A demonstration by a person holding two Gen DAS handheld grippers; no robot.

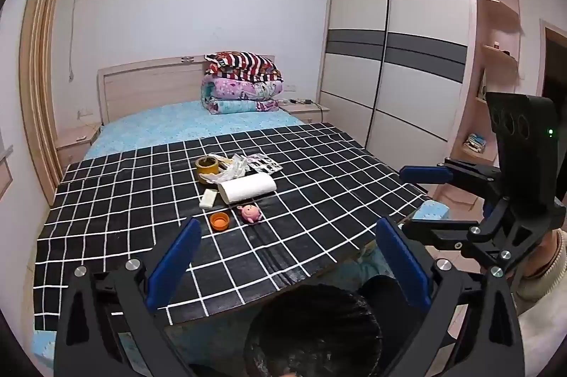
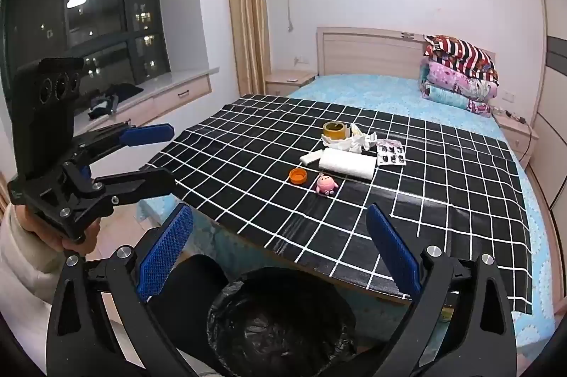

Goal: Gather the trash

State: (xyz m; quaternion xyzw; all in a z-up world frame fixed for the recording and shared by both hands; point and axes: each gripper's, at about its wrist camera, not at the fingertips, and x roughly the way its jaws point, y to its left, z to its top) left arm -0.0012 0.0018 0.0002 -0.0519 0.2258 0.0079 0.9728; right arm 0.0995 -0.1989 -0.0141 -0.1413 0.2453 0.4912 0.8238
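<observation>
Both grippers were held off the near edge of the bed, above a bin lined w/ a black bag (image 2: pixel 280 323). Left gripper (image 1: pixel 288 265): fingers spread wide, nothing between them. Right gripper (image 2: pixel 280 256): same, spread and holding nothing. Task items lay clustered mid-way across the black grid cloth (image 1: pixel 117 221), well apart from both grippers: crumpled white tissue/wrapper (image 1: pixel 235 167) touching a tape roll (image 1: pixel 206 166), a printed foil sheet (image 1: pixel 265 163) just beside it, a paper-towel roll (image 1: pixel 247 187) lying on its side, a small white block (image 1: pixel 207 198) at its end, an orange cap (image 1: pixel 219 221) and a pink pig toy (image 1: pixel 250 213) nearest the bin. Risks, in my judgement: sorting error is the main one, since the toy, tape and towel roll sit right among the rubbish and could be binned by mistake; the cap is low and may skid on the slick-looking cloth under closing pads; the tissue is light and could drag the tape w/ it or drop short of the bin; the cloth could ruck up if snagged. Bin contents not discernible.
</observation>
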